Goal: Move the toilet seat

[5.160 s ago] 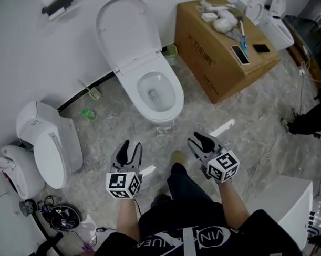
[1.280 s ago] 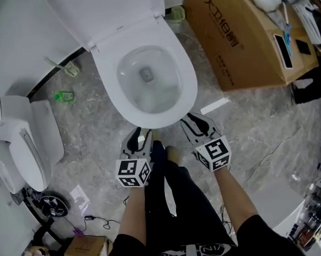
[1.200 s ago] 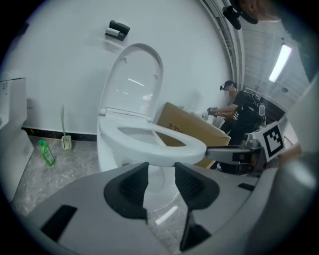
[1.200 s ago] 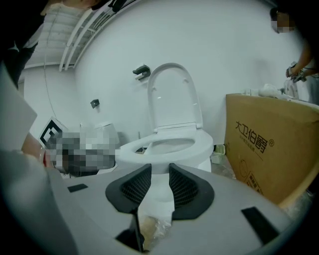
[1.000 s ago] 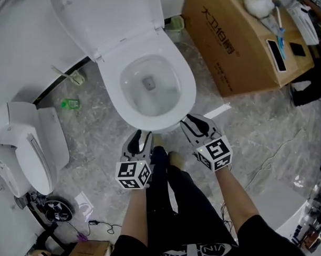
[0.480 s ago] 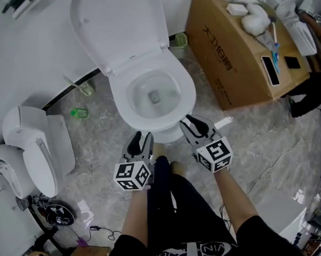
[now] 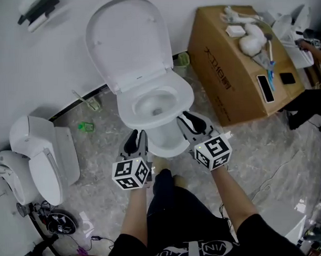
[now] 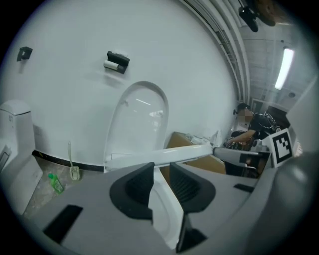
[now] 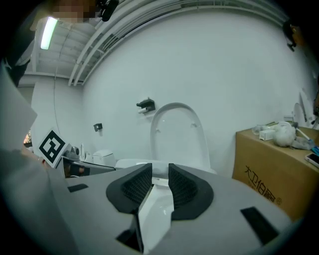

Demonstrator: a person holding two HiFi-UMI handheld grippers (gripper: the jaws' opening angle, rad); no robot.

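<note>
toilet seat (image 7: pixel 129 111): white ring over the bowl (image 7: pixel 169 145), with the lid (image 7: pixel 127 42) upright against the wall (image 7: pixel 42 66) and a cardboard box (image 7: pixel 227 80) close beside. left gripper (image 7: pixel 135 137): at the ring's front left, jaws closing on the white rim between them; right gripper (image 7: pixel 188 118): at the front right, jaws clamped on the same rim. the ring's front looks lifted a little clear of the bowl, though the steep angle leaves this unsure
</note>
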